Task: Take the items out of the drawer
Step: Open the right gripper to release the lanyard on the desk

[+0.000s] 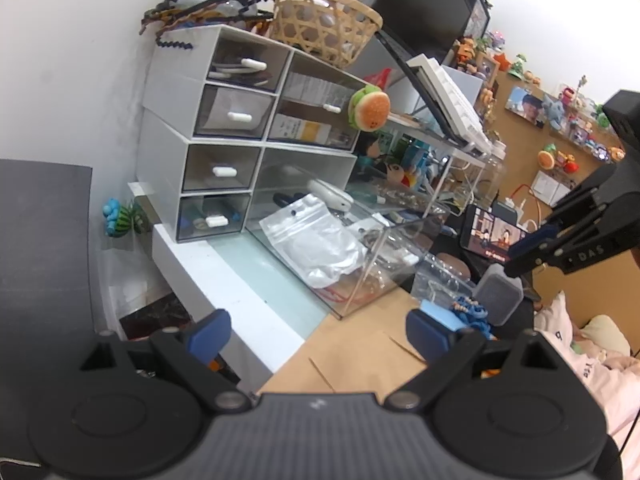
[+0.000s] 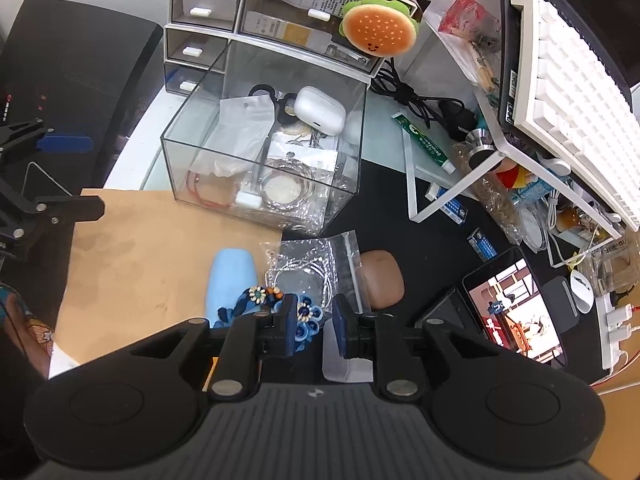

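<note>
A clear drawer (image 2: 264, 148) is pulled out of the grey drawer unit (image 1: 208, 132) onto the desk. It holds a white earbud case (image 2: 319, 110), a clear zip bag (image 2: 244, 128), a red cord and small jewellery. The drawer also shows in the left wrist view (image 1: 360, 248). On the desk in front lie a light blue case (image 2: 232, 280), a blue beaded ornament (image 2: 268, 304), a clear bag of jewellery (image 2: 308, 268) and a brown case (image 2: 380, 276). My right gripper (image 2: 314, 330) is partly open and empty just above these items. My left gripper (image 1: 316, 332) is open and empty, left of the drawer.
A plush burger (image 2: 378, 30) hangs off the drawer unit. A white stand (image 2: 496, 152) carries a keyboard (image 2: 576, 92). A phone (image 2: 516, 312) with a lit screen lies at the right. A woven basket (image 1: 324, 20) sits on the unit. Brown paper (image 2: 140, 248) covers the desk front.
</note>
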